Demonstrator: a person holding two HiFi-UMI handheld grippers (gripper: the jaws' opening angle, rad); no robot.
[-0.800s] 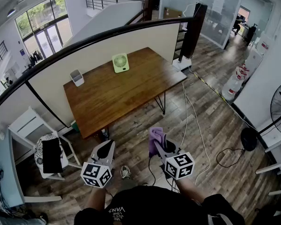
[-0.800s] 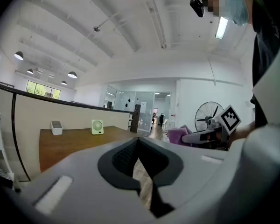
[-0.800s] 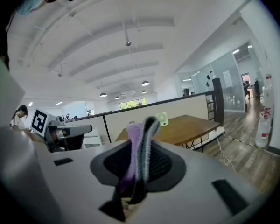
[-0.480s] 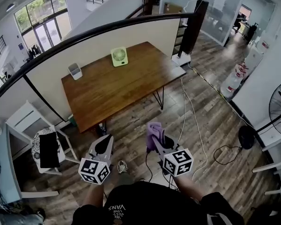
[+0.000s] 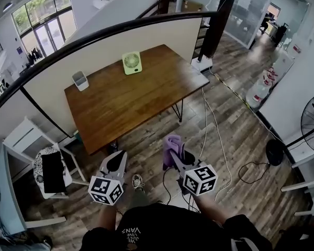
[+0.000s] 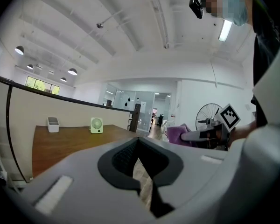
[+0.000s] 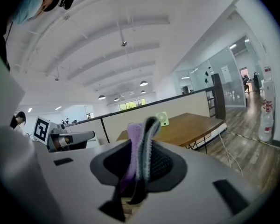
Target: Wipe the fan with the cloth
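A small pale-green fan (image 5: 131, 63) stands upright near the far edge of the wooden table (image 5: 146, 95); it also shows as a small fan (image 6: 96, 125) in the left gripper view and a small fan (image 7: 162, 119) in the right gripper view. My right gripper (image 5: 174, 156) is shut on a purple cloth (image 5: 173, 146), a folded strip of cloth (image 7: 141, 146) standing up between its jaws. My left gripper (image 5: 116, 163) is shut and holds nothing. Both hang over the floor, well short of the table.
A small white-grey box (image 5: 80, 80) sits at the table's far left. A partition wall with a black rail (image 5: 120, 33) runs behind the table. A white chair (image 5: 39, 161) stands left, cables (image 5: 212, 135) trail on the floor, and a standing fan (image 5: 313, 122) is right.
The view has shifted slightly, so the table and fan sit a little further left in frame. Both grippers keep their places and the cloth stays clamped.
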